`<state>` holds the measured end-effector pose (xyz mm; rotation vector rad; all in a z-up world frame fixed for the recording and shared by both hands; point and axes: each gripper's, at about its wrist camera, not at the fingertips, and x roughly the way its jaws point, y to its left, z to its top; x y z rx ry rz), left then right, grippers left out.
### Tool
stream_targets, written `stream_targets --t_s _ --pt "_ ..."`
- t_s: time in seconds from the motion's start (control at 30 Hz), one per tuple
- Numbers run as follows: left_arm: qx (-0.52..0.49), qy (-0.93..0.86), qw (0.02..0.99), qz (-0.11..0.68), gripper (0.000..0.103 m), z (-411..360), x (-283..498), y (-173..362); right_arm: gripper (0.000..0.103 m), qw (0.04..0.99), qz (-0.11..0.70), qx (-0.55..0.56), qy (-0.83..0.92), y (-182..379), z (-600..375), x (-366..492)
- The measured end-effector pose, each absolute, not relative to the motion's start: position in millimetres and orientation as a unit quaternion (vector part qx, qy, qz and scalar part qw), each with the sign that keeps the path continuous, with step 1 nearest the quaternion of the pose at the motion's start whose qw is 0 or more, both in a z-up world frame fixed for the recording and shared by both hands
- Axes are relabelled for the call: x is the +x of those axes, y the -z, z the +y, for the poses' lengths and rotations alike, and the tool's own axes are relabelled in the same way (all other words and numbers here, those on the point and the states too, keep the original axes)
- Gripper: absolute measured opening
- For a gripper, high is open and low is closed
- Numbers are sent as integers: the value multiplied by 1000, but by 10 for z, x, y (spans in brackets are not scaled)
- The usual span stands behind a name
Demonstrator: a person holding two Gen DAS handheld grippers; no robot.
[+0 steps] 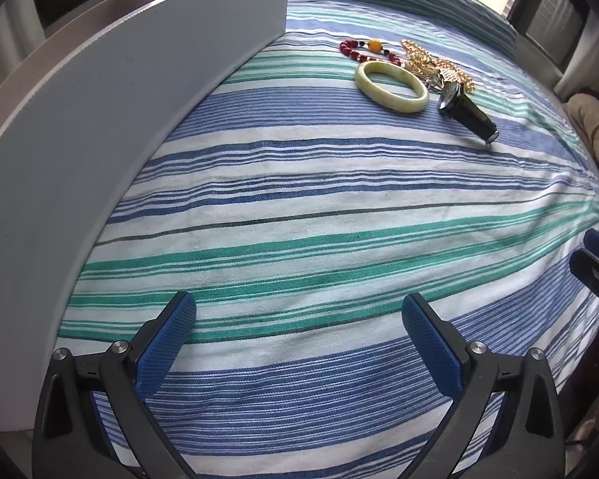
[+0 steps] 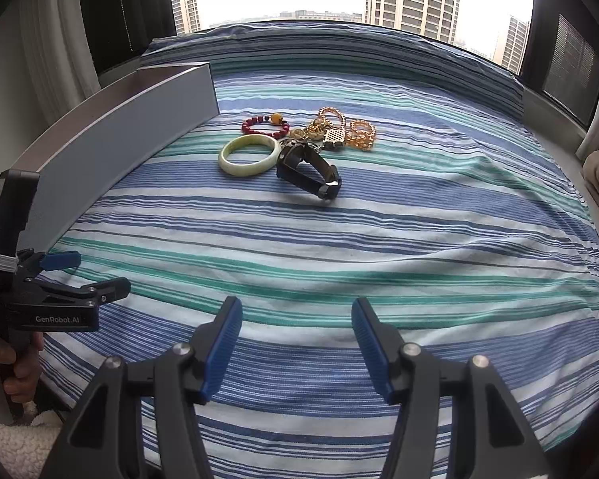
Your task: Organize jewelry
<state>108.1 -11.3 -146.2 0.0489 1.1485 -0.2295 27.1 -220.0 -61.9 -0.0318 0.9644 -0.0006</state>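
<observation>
Both empty: left gripper [image 1: 299,319] spread wide, right gripper [image 2: 296,323] half-spread, poised short of jade bangle [image 2: 250,154], presumably awaiting first pick.

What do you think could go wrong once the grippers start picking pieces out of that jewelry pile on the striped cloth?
1. The gold chains lie tangled against the black watch, so lifting one may drag others along.
2. The green bangle is smooth and rounded; it may slip from the open right gripper.
3. The red bead bracelet sits close to the gray box wall, leaving little room to approach.
</observation>
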Motion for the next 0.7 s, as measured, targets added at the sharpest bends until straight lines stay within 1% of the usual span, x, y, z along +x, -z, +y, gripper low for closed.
stream_targets --t_s 0.23,0.4,0.7 --pt "3 107 850 517 102 -23 1066 1178 58 884 468 -14 -3 640 -2182 311" --pt "-5 110 854 509 102 -2 1084 1071 58 882 471 -15 -7 661 -2165 317" --pt "-2 117 846 519 102 -26 1114 1103 58 881 473 -11 -5 665 -2191 330"
